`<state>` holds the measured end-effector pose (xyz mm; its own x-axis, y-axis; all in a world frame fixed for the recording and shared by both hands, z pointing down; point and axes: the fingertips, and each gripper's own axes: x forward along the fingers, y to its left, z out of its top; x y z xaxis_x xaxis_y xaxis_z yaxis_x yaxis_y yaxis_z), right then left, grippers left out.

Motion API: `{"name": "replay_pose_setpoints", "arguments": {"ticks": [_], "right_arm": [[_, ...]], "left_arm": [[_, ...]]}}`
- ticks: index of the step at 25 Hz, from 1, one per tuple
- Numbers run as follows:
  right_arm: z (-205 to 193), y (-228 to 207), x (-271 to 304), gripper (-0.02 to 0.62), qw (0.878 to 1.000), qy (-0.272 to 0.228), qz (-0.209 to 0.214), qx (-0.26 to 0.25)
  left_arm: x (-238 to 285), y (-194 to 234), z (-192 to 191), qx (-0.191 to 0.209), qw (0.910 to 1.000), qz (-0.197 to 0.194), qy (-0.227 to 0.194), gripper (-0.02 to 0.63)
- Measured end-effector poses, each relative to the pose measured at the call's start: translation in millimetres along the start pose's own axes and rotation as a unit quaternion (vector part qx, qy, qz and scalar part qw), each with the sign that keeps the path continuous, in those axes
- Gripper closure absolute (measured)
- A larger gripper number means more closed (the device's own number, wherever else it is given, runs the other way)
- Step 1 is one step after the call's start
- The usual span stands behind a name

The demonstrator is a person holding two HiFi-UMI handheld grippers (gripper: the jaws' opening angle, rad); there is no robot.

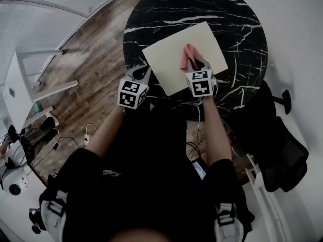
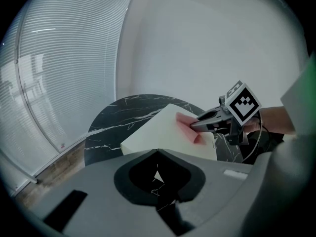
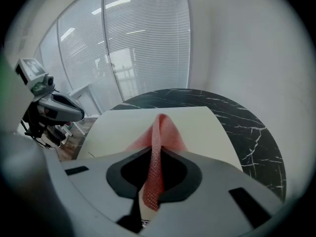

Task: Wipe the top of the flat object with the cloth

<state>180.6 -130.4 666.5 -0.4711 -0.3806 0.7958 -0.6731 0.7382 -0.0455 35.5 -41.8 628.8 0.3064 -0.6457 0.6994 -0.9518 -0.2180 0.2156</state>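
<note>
1. The pink mesh cloth [image 3: 161, 127] lies on the cream flat square board [image 1: 166, 59], which sits on the round black marble desk [image 1: 237, 14].
2. The right gripper [image 1: 193, 62] is clamped on the cloth's near end. The left gripper [image 1: 140, 73], jaws together and empty, hovers by the board's near corner.
3. The cloth looks soft and floppy, so a bunched fold should hold best. The board seems stiff and perhaps light enough to slide.

Two tools: left tool [image 1: 142, 69], right tool [image 1: 195, 61]. One cloth [image 1: 187, 54]. One flat board [image 1: 169, 67]. One marble table [image 1: 151, 14]. One chair [image 1: 282, 158].
</note>
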Motion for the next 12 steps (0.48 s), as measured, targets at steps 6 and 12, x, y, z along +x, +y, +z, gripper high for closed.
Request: {"name": "replay_pose_setpoints", "arguments": {"ticks": [6,12], "right_arm": [[1.1,17.4,3.1,0.569,1.000,0.002,0.012,-0.011],[2.4,32.5,6.0,0.569,1.000,0.005,0.022,-0.018]], "left_arm": [[-4.9,5.2,-5.0,-0.006,1.0000,0.003,-0.002,0.606],[-8.6,10.8,-9.7,-0.011,0.9999,0.006,-0.001,0.606]]}}
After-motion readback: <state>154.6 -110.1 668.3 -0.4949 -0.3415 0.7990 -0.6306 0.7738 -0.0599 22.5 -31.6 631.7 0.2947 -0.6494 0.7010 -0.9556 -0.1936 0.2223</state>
